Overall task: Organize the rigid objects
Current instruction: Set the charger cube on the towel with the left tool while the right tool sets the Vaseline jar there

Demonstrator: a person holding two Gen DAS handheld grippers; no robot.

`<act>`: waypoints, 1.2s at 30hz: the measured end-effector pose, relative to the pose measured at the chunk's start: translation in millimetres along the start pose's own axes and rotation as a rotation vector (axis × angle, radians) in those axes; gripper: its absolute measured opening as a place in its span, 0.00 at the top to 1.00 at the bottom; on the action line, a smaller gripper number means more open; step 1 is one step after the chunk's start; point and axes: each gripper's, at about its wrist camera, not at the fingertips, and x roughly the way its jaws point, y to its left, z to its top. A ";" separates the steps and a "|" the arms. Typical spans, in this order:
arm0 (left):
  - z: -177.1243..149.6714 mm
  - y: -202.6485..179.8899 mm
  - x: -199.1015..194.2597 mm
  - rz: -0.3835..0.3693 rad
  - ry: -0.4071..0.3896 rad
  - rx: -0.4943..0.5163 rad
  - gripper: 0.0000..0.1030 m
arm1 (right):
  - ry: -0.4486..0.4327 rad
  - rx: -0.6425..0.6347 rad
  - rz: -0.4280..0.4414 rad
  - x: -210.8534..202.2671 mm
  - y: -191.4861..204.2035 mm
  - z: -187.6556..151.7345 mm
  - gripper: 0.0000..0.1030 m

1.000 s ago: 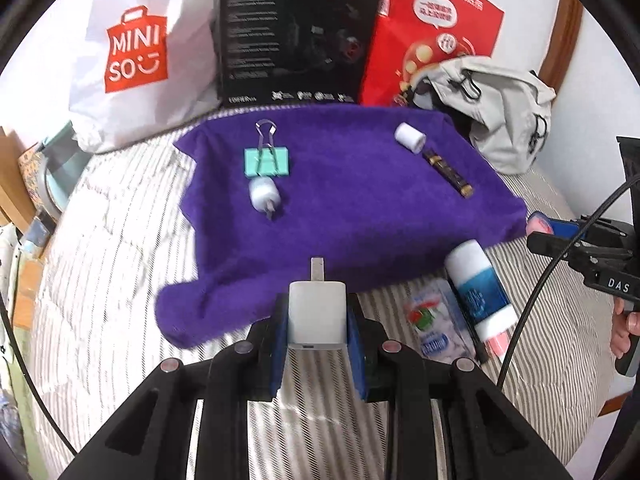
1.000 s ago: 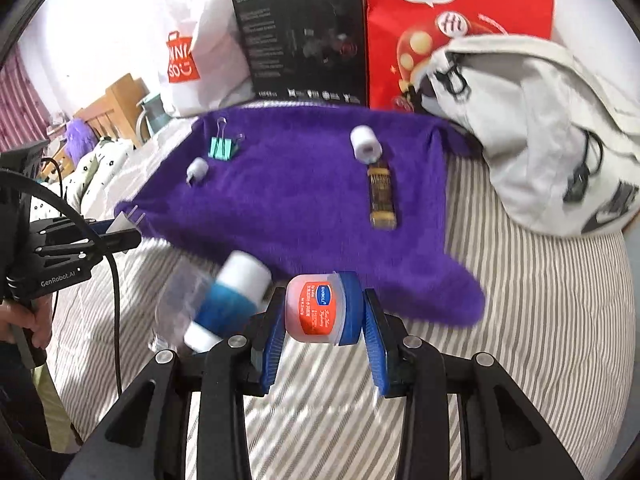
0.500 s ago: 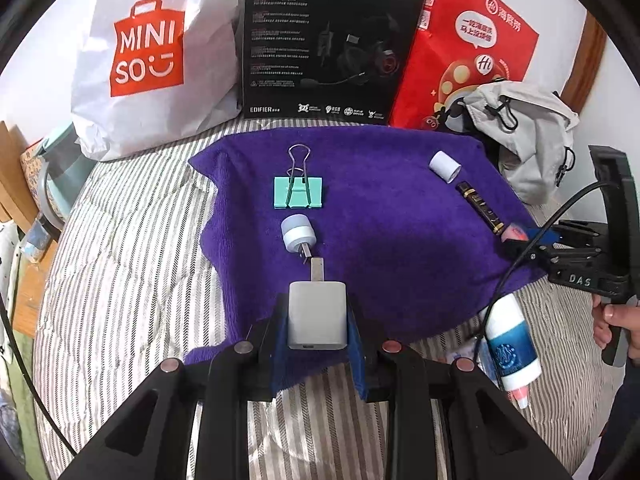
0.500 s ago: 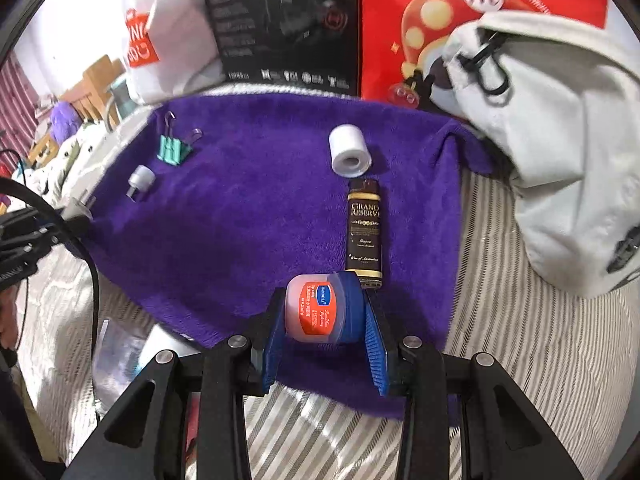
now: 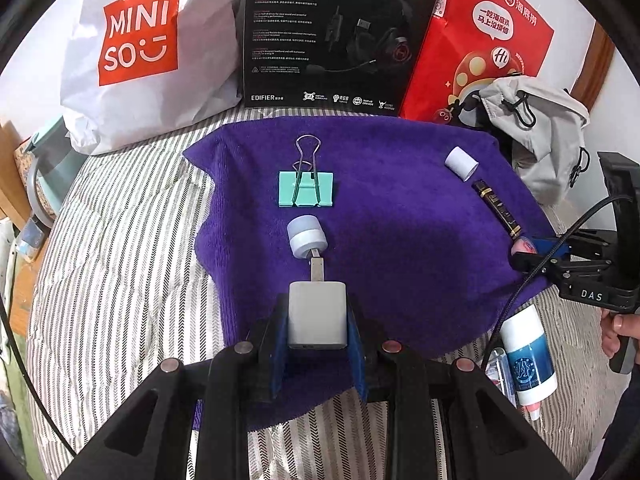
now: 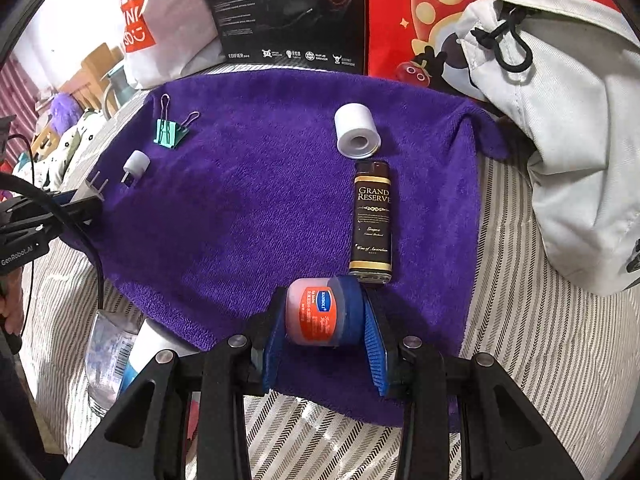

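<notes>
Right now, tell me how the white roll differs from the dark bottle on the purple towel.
The white roll is short, plain and pale; the dark bottle is long, slim, with gold print. The roll lies farther from the right tool, the bottle just ahead of it. Both lie on the purple towel, almost touching.

White charger (image 5: 317,316) and pink jar (image 6: 320,317) hanging gripped over purple towel (image 6: 256,200); clip (image 5: 306,188), roll (image 6: 357,131), bottle (image 6: 371,222) lying there.

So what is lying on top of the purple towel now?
On the purple towel lie a mint binder clip, a small white round plug, a white tape roll and a dark Grand Reserve bottle. The towel hides whatever is under it.
</notes>
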 end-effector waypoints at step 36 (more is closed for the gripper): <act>3.9 -4.7 24.1 0.043 0.089 0.031 0.75 | -0.107 0.005 0.059 -62.8 23.6 -35.1 0.56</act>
